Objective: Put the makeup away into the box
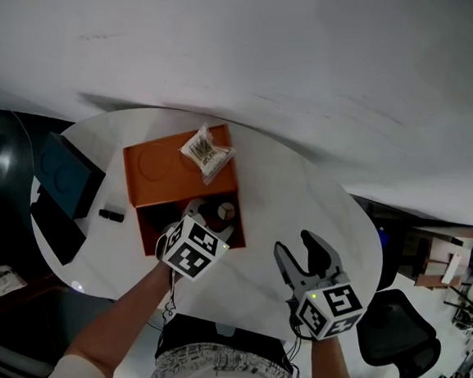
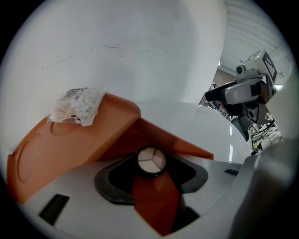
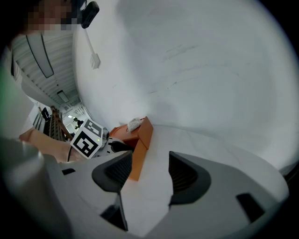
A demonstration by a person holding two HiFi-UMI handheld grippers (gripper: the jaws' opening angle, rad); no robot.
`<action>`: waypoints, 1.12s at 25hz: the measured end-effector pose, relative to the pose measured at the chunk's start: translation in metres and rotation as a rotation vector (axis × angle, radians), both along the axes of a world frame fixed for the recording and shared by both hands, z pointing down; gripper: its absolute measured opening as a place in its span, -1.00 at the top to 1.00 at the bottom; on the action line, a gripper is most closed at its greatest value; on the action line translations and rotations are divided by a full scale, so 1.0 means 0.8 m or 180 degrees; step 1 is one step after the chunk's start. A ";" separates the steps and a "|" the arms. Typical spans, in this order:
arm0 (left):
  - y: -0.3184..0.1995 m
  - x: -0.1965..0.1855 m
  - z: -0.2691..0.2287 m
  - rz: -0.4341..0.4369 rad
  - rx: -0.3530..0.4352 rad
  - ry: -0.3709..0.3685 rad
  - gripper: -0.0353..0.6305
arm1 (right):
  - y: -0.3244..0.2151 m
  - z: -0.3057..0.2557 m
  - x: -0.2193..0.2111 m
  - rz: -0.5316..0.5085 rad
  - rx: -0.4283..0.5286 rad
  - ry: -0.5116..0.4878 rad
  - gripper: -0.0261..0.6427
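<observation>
The right gripper [image 3: 150,158] hovers over the bare table [image 1: 301,198], close to the person. Its jaws are wide and nothing is between them. The left gripper [image 2: 152,163] reaches into the open orange box [image 1: 145,225]. Its jaws are also wide, and the round compact [image 2: 151,160] sits between their tips with the pads at its rim, so I judge that it is held.

The step in hand seems to be lowering the compact into the box. The next move calls for going down until the compact rests on the box floor. Then the jaws must open a little more and come out without catching the walls.

The compact is a flat disc, so it has no long axis; its three-part face looks up.

Behind, a bag [image 1: 207,153] lies on the flipped lid [image 1: 160,169]. A small black item [image 1: 111,213] lies on the table left of the box.
</observation>
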State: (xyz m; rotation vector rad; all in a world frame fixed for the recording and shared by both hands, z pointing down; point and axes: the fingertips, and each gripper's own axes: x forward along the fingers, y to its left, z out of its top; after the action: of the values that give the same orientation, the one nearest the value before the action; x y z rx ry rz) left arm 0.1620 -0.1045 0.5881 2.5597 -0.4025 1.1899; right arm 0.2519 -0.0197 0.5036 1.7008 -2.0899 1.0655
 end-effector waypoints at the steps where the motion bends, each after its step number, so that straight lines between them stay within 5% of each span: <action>1: 0.000 0.001 0.001 0.0000 0.0000 -0.0018 0.19 | 0.000 0.000 0.001 0.0005 -0.0001 0.0001 0.15; 28: 0.005 -0.021 -0.016 -0.0046 0.0210 -0.0068 0.15 | 0.009 -0.017 -0.006 -0.0032 0.0114 -0.0033 0.15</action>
State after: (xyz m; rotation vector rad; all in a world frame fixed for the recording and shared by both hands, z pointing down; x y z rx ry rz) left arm 0.1450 -0.1004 0.5750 2.5972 -0.4719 1.2192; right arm 0.2469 -0.0122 0.4903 1.7031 -2.1341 1.0423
